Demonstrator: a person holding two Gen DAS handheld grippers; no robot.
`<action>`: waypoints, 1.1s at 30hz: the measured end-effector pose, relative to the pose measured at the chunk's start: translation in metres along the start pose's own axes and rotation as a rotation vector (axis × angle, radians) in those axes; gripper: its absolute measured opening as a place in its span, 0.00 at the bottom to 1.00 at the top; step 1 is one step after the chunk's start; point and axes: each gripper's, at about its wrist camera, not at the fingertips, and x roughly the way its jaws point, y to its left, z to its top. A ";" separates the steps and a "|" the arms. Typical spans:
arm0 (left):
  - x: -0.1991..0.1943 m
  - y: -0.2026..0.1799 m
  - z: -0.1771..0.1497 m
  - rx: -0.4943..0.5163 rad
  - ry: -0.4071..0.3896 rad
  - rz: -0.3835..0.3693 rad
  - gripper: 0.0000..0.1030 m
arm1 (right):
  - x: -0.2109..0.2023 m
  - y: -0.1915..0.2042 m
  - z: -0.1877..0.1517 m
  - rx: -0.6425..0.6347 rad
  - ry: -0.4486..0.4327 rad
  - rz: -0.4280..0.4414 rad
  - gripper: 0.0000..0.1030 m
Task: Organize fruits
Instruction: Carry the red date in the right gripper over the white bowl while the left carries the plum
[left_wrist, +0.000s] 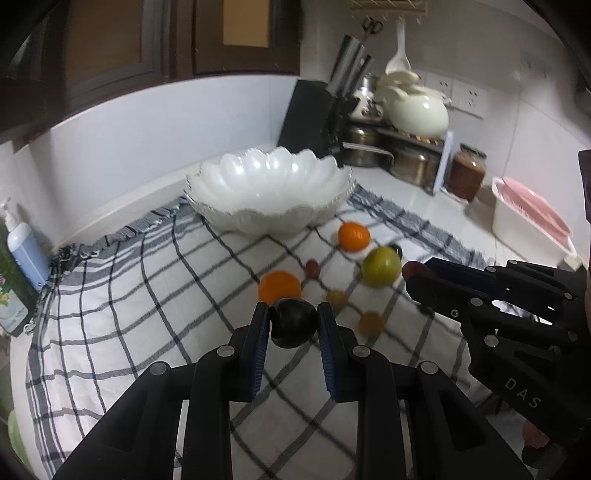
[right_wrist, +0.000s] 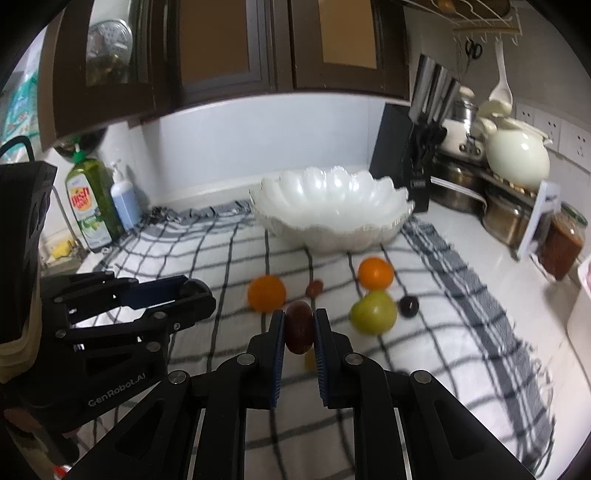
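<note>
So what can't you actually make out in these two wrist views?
- Left wrist view: the jar contents, blurred.
- Right wrist view: a yellowish fruit, mostly hidden behind the right gripper and its reddish fruit.
- Both views: the white bowl floor, hidden by its near wall.

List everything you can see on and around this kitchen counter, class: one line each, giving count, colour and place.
bowl: one, white, scalloped, back of cloth
cloth: one, white with dark checks, spread on counter
oranges: two, orange, on cloth before bowl
green fruit: one, yellow-green, right of centre
small dark fruit: one, beside green fruit
soap bottles: two, green and blue, left
jar: one, brown contents, right
black plum: one, between left gripper fingers
reddish plum: one, between right gripper fingers
</note>
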 end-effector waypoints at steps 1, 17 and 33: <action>-0.001 -0.002 0.003 -0.010 -0.007 0.010 0.26 | -0.001 -0.002 0.003 -0.004 -0.007 0.008 0.16; -0.011 -0.026 0.059 -0.084 -0.127 0.130 0.26 | 0.001 -0.053 0.050 -0.012 -0.101 0.099 0.16; 0.000 -0.001 0.112 -0.080 -0.203 0.180 0.26 | 0.019 -0.062 0.108 -0.014 -0.201 0.071 0.16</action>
